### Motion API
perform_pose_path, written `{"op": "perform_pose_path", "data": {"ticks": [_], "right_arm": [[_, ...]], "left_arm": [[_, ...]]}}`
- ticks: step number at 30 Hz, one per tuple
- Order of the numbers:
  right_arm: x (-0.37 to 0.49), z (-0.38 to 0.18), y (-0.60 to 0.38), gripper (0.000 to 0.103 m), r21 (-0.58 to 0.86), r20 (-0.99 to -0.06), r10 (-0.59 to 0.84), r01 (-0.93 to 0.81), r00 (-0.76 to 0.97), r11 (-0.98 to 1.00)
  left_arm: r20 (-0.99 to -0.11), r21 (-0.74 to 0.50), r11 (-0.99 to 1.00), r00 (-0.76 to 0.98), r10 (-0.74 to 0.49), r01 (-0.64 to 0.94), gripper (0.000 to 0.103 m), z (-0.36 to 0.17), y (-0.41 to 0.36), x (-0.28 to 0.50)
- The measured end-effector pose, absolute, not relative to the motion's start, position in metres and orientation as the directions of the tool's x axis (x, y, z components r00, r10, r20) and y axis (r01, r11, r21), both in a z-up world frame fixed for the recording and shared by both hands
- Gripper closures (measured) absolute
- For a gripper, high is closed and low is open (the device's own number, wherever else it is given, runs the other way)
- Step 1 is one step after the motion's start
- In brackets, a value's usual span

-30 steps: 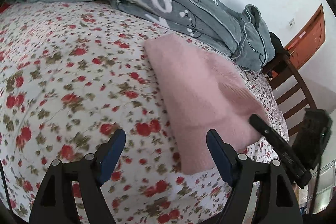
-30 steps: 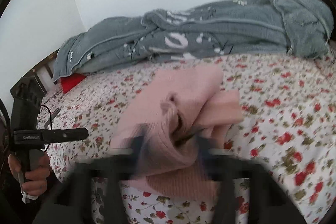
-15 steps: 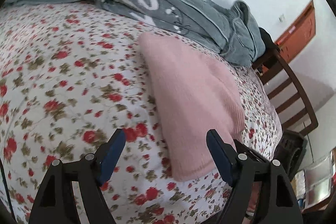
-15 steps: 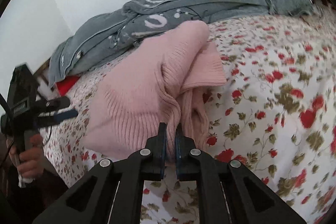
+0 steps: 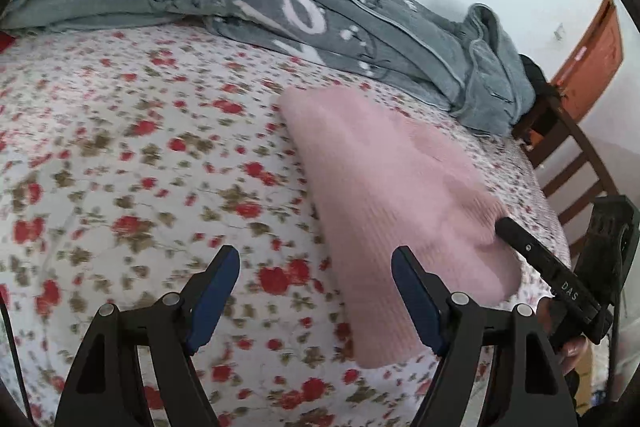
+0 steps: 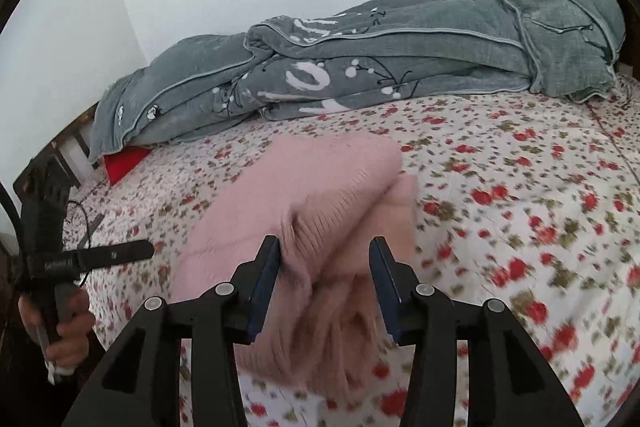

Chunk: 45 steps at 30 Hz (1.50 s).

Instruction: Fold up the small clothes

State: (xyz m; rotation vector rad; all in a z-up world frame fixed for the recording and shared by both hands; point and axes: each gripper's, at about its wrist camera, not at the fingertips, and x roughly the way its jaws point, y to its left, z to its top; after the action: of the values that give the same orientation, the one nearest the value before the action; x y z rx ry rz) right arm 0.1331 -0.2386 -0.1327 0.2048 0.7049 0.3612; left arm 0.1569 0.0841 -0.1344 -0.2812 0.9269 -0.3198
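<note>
A folded pink knit sweater (image 5: 384, 195) lies on the flowered bedsheet (image 5: 140, 155). My left gripper (image 5: 316, 291) is open and empty, hovering over the sheet just left of the sweater's near edge. My right gripper (image 6: 325, 275) is open, its jaws standing either side of the sweater's (image 6: 320, 195) near ribbed edge, no longer pinching it. The right gripper also shows in the left wrist view (image 5: 536, 259) at the sweater's right end. The left gripper shows at the left of the right wrist view (image 6: 100, 255).
A crumpled grey blanket (image 6: 360, 67) with white print lies along the far side of the bed by the white wall. A red item (image 6: 124, 163) lies under its left end. A wooden chair (image 5: 568, 167) and a door (image 5: 592, 59) stand beyond the bed's right end.
My right gripper was shut on the sweater's ribbed edge half a second ago; it has opened and let go. The left gripper has stayed open, shifting slightly.
</note>
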Motion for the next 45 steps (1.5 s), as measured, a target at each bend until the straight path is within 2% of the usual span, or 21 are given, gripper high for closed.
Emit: {"op": "perform_pose_path", "data": {"ticks": [1,2,4,9,14,19,22,24,30,35,39,45], "right_arm": [[0.137,-0.134,-0.235,0.062,0.295,-0.6,0.386,-0.255,0.7,0.921],[0.143,-0.137,-0.229,0.089,0.275,-0.616,0.374,-0.256,0.693,0.927],[0.145,-0.143,-0.221,0.09,0.225,-0.645,0.345,-0.262,0.682,0.939],[0.132,-0.147,-0.226,0.09,0.206,-0.644,0.341,-0.275,0.685,0.939],[0.127,-0.157,-0.236,0.089,0.234,-0.65,0.361,-0.276,0.668,0.932],[0.123,-0.165,-0.234,0.084,0.183,-0.655,0.327,-0.276,0.681,0.943],[0.112,-0.157,-0.243,0.073,0.203,-0.647,0.336,-0.27,0.685,0.941],[0.104,-0.151,-0.249,0.07,0.208,-0.634,0.338,-0.267,0.696,0.941],[0.09,-0.154,-0.263,0.069,0.284,-0.614,0.389,-0.268,0.687,0.921],[0.099,-0.184,-0.262,0.069,0.29,-0.689,0.355,-0.208,0.632,0.934],[0.097,-0.182,-0.262,0.069,0.285,-0.687,0.362,-0.225,0.63,0.932],[0.102,-0.148,-0.27,0.065,0.282,-0.636,0.394,-0.276,0.663,0.919]], "left_arm": [[-0.735,-0.366,0.92,0.562,-0.378,0.14,0.027,-0.133,0.086,0.156],[-0.74,-0.359,0.924,0.563,-0.367,0.129,0.027,-0.13,0.088,0.155],[-0.755,-0.337,0.936,0.565,-0.334,0.104,0.027,-0.123,0.091,0.151],[-0.752,-0.259,0.963,0.612,-0.247,0.07,0.027,-0.094,0.1,0.138],[-0.728,-0.263,0.962,0.641,-0.244,0.067,0.027,-0.08,0.098,0.134],[-0.742,-0.267,0.961,0.62,-0.256,0.077,0.029,-0.093,0.079,0.138],[-0.748,-0.293,0.95,0.594,-0.295,0.103,0.03,-0.108,0.064,0.138],[-0.751,-0.315,0.939,0.57,-0.334,0.134,0.03,-0.115,0.055,0.138],[-0.782,-0.33,0.928,0.501,-0.372,0.174,0.033,-0.144,0.024,0.145],[-0.824,-0.333,0.928,0.427,-0.373,0.168,0.03,-0.174,0.02,0.15],[-0.802,-0.387,0.907,0.425,-0.42,0.167,0.031,-0.169,0.031,0.148],[-0.77,-0.347,0.921,0.507,-0.387,0.177,0.033,-0.147,0.047,0.144]]}}
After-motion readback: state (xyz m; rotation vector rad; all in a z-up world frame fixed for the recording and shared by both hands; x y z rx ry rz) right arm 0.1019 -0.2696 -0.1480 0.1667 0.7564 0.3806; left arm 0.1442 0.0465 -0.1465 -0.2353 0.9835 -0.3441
